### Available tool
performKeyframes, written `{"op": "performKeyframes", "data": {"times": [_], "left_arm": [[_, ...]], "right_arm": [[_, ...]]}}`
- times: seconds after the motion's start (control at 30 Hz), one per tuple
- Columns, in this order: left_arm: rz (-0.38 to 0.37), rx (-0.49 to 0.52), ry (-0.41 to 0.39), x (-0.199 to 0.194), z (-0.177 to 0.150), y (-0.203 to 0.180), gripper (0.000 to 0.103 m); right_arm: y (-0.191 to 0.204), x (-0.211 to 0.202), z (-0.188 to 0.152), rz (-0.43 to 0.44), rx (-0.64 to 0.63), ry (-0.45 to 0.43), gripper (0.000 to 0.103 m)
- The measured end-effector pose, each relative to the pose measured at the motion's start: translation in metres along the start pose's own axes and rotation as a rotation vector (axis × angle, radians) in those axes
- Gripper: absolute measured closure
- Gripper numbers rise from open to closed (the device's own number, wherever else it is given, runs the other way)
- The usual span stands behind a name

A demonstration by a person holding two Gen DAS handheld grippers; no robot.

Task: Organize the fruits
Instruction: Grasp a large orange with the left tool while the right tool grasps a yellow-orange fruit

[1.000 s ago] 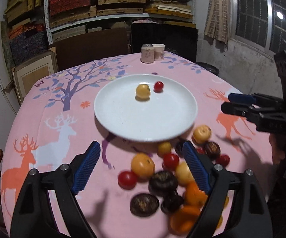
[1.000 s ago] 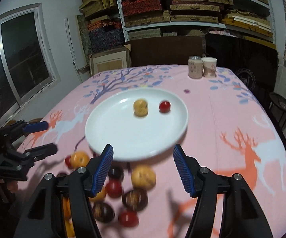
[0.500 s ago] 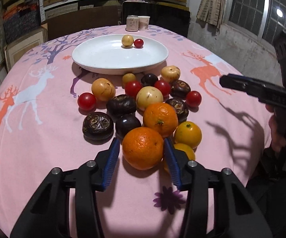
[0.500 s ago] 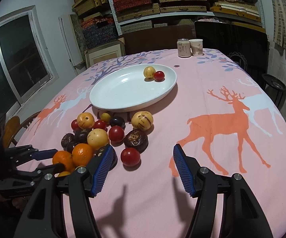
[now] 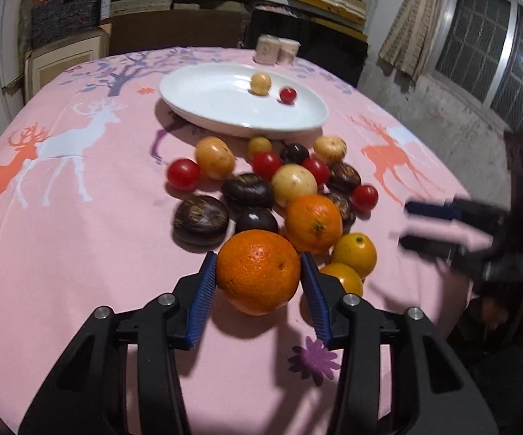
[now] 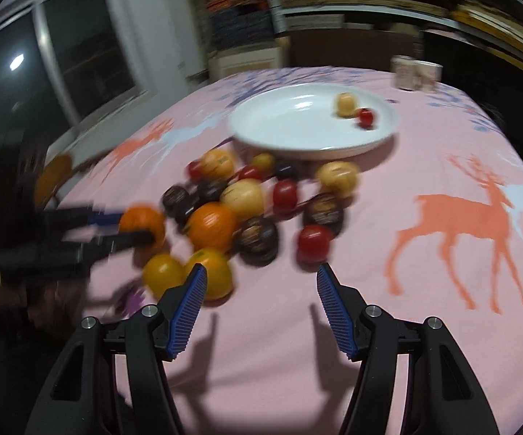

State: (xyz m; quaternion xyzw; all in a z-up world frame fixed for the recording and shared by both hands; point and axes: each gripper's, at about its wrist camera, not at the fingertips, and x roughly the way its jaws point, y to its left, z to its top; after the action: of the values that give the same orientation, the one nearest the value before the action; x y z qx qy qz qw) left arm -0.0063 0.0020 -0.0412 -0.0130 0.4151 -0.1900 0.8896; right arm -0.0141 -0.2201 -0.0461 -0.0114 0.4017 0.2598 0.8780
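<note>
The left gripper (image 5: 258, 280) is pinching the large orange (image 5: 258, 271) at the near edge of the fruit pile, apparently just lifted, though the blur makes that uncertain. The right gripper (image 6: 258, 288) is hovering with fingers spread, holding nothing. Next, the orange is probably going to the white plate (image 5: 203, 108), which calls for a carry over the pile.

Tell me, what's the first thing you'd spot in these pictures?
The big orange up front, squeezed between the blue pads of the left tongs. Behind it a pile of fruit in red, yellow and dark colours lies on the pink deer tablecloth. Farther back, a white plate holds two small fruits.
</note>
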Motion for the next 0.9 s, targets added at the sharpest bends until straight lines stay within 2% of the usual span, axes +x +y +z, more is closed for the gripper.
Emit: {"op": "performKeyframes", "data": {"times": [0.17,0.37,0.47,0.67,0.9], "left_arm": [[0.015,-0.022,-0.04,-0.017,0.006,0.009,0.058],[0.0,-0.021,-0.029,-0.012,0.003,0.009,0.058],[0.0,-0.025,-0.029,-0.011,0.002,0.01,0.058],[0.001,-0.026,-0.046,-0.014,0.006,0.014,0.058],[-0.008,-0.021,-0.054,-0.013,0.011,0.013,0.058]], "right_arm": [[0.017,0.015,0.003,0.045,-0.027,0.017,0.041],[0.019,0.036,0.003,0.077,-0.024,0.08,0.058],[0.023,0.041,0.002,0.072,-0.034,0.075,0.066],[0.021,0.016,0.008,0.053,-0.04,-0.007,0.066],[-0.004,0.007,0.016,0.019,0.033,-0.037,0.066]]}}
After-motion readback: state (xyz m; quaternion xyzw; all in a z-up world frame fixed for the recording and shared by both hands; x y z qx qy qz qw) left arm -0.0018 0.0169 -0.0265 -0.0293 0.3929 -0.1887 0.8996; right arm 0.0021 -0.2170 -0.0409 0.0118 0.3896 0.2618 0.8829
